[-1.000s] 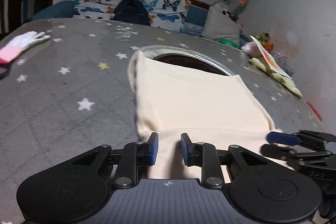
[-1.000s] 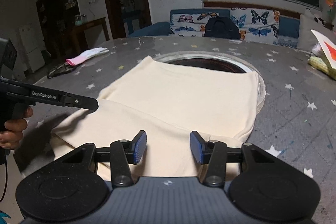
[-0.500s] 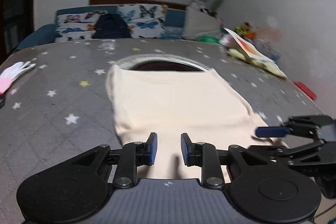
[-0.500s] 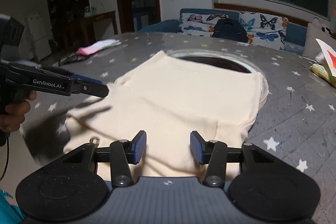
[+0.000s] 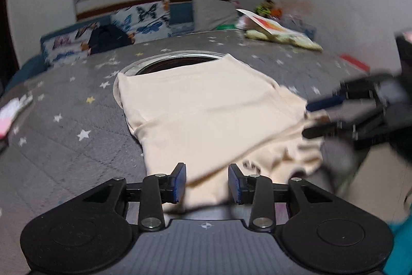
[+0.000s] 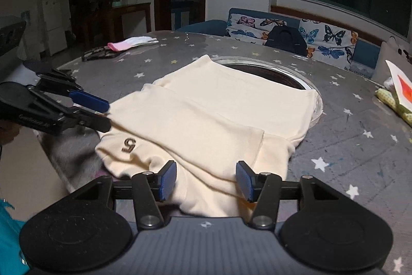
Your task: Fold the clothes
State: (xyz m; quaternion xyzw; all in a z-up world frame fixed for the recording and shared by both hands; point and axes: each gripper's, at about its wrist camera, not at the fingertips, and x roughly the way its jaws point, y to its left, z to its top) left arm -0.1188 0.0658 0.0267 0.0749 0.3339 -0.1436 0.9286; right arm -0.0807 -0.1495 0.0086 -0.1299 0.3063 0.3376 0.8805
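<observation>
A cream garment [image 6: 219,120] lies partly folded on the grey star-print table [image 6: 360,146], its far edge over a round opening [image 6: 270,71]. A brown mark sits on its near left part. In the left wrist view the garment [image 5: 206,115] is blurred. My left gripper [image 5: 206,183] is open with cloth lying between its jaws; it also shows in the right wrist view [image 6: 103,115] at the garment's left edge. My right gripper [image 6: 206,181] is open over the garment's near edge; it shows blurred in the left wrist view [image 5: 309,120] at the cloth's right side.
A pink and white glove [image 6: 128,43] and a dark item [image 6: 97,54] lie at the table's far left. A paper and green cloth [image 6: 396,94] lie at the right. A butterfly-print sofa [image 6: 309,35] with a dark bag stands behind. The near table edge [image 6: 59,166] drops off at the left.
Both grippers have opened wider. The near part of the garment has shifted and now shows a folded sleeve layer and the brown mark. Both views have swung sideways.
</observation>
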